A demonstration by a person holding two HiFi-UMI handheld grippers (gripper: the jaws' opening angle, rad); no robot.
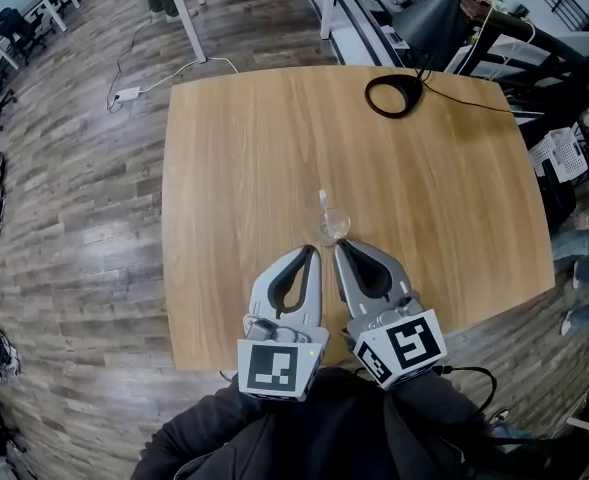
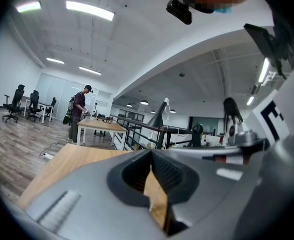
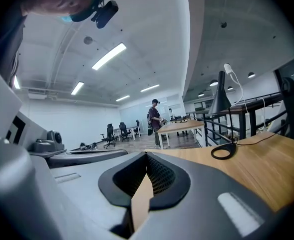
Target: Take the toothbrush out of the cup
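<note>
The left gripper and the right gripper hung side by side over the near part of the wooden table, each with its jaws pressed together on nothing, while the toothbrush stood in the clear cup just beyond their tips.

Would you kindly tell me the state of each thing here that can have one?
Cup: upright on the table, clear, not held.
Toothbrush: standing in the cup, not yet taken out.
Left hand-held gripper: shut, empty, just short of the cup.
Right hand-held gripper: shut, empty, beside the left one.
Lamp: standing at the table's far side.
</note>
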